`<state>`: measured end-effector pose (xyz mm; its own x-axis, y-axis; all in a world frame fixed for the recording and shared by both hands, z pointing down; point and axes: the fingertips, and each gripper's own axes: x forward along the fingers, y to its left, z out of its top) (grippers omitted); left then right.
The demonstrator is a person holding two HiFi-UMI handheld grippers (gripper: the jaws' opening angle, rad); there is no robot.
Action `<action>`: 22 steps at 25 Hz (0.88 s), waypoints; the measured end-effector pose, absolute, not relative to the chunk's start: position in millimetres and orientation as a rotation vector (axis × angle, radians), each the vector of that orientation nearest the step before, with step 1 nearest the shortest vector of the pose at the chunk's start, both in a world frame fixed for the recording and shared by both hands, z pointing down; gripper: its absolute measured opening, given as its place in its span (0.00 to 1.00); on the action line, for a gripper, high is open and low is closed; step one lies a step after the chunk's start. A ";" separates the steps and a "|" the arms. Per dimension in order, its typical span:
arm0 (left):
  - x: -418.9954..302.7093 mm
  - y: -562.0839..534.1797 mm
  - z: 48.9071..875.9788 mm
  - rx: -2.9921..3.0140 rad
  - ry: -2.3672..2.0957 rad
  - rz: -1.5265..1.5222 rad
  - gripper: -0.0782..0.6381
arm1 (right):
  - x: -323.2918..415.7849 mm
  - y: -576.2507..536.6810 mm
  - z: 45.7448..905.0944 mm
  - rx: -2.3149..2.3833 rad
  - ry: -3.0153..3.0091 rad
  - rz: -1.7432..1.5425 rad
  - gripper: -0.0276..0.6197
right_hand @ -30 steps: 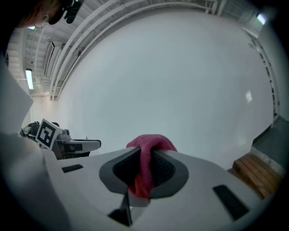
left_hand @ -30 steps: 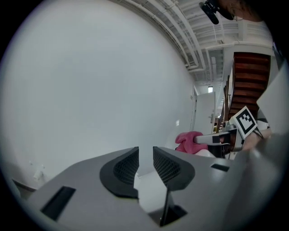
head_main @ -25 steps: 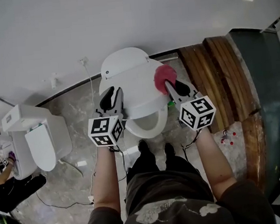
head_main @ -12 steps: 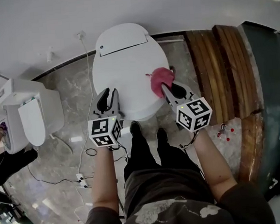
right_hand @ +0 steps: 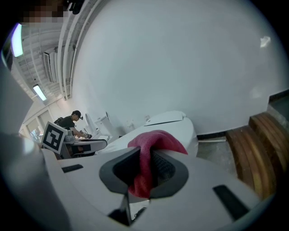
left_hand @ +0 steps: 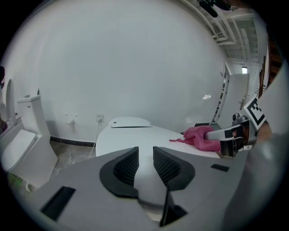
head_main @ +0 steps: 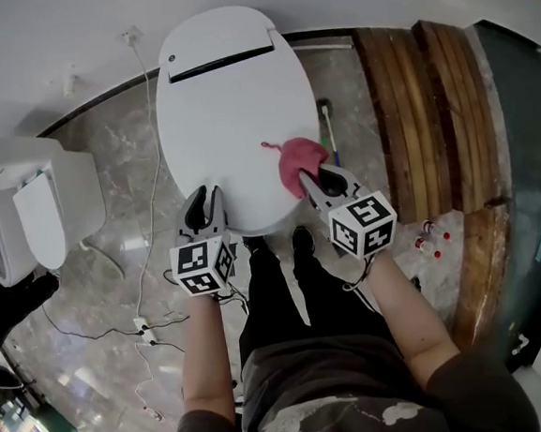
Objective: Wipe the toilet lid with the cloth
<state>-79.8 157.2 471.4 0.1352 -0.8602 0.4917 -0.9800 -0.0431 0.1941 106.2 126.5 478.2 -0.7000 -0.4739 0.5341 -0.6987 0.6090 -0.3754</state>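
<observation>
Right claw (head_main: 320, 175) pinches cloth (head_main: 294, 157); cloth's near edge hidden behind jaws

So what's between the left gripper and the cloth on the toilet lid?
Only bare toilet lid: the head view shows nothing lying between the left gripper and the cloth.

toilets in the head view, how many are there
2. The toilet with the closed lid fills the middle of the frame; a second toilet stands at the left edge. More may be out of frame.
</observation>
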 end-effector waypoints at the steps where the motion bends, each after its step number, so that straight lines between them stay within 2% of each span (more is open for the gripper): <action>1: -79.1 160.4 480.5 1.933 -1.750 0.340 0.27 | 105.7 128.6 486.0 0.938 -2.445 0.818 0.12; 22: -66.5 184.7 637.8 1.795 -1.578 0.449 0.27 | 105.3 149.5 632.1 0.931 -2.229 0.991 0.12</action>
